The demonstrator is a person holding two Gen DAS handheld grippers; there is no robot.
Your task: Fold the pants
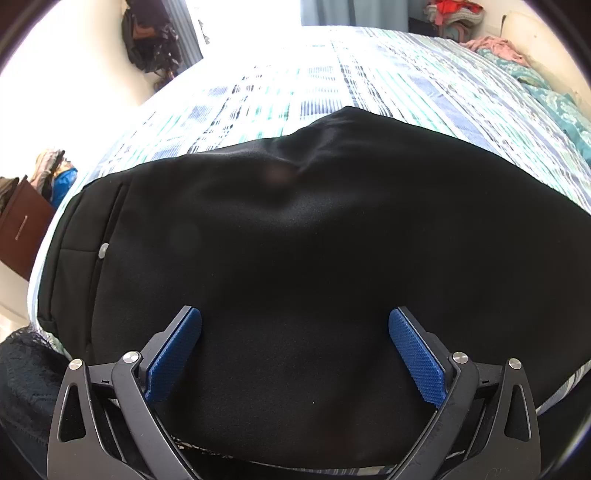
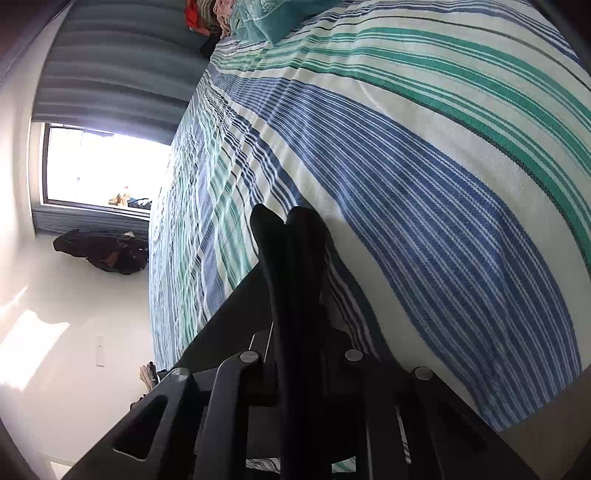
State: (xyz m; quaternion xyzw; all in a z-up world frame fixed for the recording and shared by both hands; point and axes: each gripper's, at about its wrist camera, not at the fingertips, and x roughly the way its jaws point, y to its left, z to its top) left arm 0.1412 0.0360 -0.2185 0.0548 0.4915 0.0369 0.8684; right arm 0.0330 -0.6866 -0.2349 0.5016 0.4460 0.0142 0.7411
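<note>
Home bedroom. Bed with striped blue/green bedspread [image 1: 388, 70] fills both views. Left wrist: clothes pile [image 1: 454, 14] at 1 o'clock, brown dresser [image 1: 22, 229] at 9. Right wrist: curtained window [image 2: 99, 166] at 9–10, garment on wall [image 2: 103, 251] below it.

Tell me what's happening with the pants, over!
Left hand-held gripper open above black pants. Right hand-held gripper shut on pants fabric. Pants on striped bedspread. Nothing in the way.
</note>
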